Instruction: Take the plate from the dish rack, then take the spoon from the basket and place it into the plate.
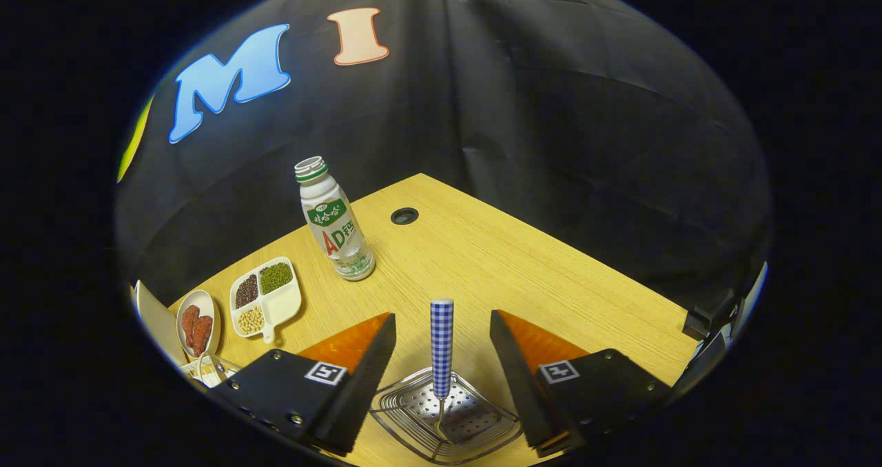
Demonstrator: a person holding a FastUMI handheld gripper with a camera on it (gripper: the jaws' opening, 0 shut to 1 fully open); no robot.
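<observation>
A spoon with a blue-and-white checked handle [442, 346] stands upright in a square perforated metal basket [475, 422] on the wooden table. My gripper [442, 317] is open, one finger on each side of the handle, with a clear gap on both sides. The basket lies low between the fingers, and they hide part of it. Off beyond the left finger, a white plate [153, 319] stands on edge beside the wires of a dish rack [207, 370]; only a slice of each shows.
Beyond the left finger are a small oval dish of red dried fruit [198, 329] and a white divided dish of beans [265, 296]. An open milk-drink bottle [335, 222] stands further back. A cable hole [404, 215] is near the table's far corner.
</observation>
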